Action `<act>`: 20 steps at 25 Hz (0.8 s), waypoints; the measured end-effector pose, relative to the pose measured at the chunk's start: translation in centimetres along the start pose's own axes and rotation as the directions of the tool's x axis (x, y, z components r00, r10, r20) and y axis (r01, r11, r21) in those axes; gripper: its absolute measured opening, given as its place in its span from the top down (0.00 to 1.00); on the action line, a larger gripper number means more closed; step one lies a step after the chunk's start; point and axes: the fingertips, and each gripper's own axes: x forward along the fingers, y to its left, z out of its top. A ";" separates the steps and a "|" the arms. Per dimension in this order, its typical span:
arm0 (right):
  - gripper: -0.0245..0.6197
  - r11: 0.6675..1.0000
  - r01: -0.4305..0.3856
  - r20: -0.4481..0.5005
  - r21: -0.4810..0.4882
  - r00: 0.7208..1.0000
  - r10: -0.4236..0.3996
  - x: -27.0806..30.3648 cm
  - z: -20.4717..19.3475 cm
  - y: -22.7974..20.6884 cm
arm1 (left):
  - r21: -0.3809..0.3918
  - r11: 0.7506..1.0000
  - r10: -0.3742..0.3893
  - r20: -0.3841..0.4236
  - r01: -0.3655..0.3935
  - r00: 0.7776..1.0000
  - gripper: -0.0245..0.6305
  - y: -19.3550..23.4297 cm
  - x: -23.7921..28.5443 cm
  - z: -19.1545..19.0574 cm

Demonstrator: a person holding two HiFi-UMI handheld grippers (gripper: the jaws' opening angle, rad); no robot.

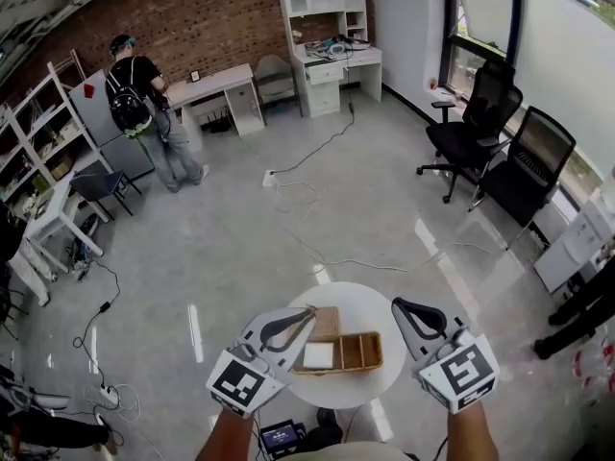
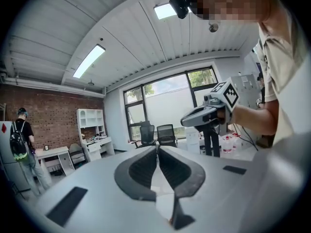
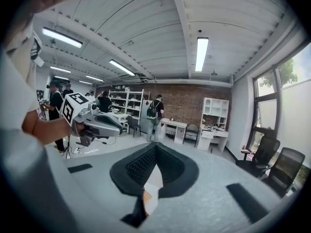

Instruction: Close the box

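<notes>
I have both grippers held low over the round white table (image 1: 380, 301), and the box (image 1: 354, 351) sits on it between them, a shallow tan tray with dividers and a white pad (image 1: 318, 355) in its left end. Its long axis runs left to right across my head view, so each gripper faces one short end. The left gripper (image 1: 309, 311) is clenched, its jaws pressed together with nothing between them, and its tip hangs over the back left corner of the box. The right gripper (image 1: 398, 305) also has its jaws meeting at the tip and carries nothing. It stands a little off the box's right end, with bare tabletop showing between them. Behind the left half of the box lies a flat brown panel (image 1: 326, 322), which I take for the lid, folded back away from me; I can't make out a hinge. If that is right, the lid lies just beyond the left gripper's tip and clearly farther from the right one, so the left hand is the one placed to catch its far edge and swing it toward me over the tray. Both grippers point nearly level, out across the room, not down at the box.
</notes>
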 end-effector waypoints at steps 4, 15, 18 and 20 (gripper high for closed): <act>0.97 1.000 0.012 -0.018 0.022 1.000 -0.011 2.4 -0.1 -0.1 | -0.021 0.999 -0.034 -0.005 0.034 0.999 0.94 2.5 0.7 -1.0; 0.97 0.998 0.052 -0.072 0.028 0.996 -0.050 9.0 -1.5 -2.6 | -0.103 0.994 -0.050 -0.029 0.046 0.998 0.94 9.9 2.4 -6.0; 0.97 0.998 0.059 -0.074 0.035 0.996 -0.056 10.5 -2.1 -3.1 | -0.146 0.987 -0.070 -0.047 0.063 0.996 0.93 11.1 2.7 -7.5; 0.97 0.998 0.055 -0.075 0.044 0.996 -0.051 11.6 -2.6 -3.3 | -0.169 0.984 -0.066 -0.067 0.054 0.996 0.93 12.1 2.8 -8.6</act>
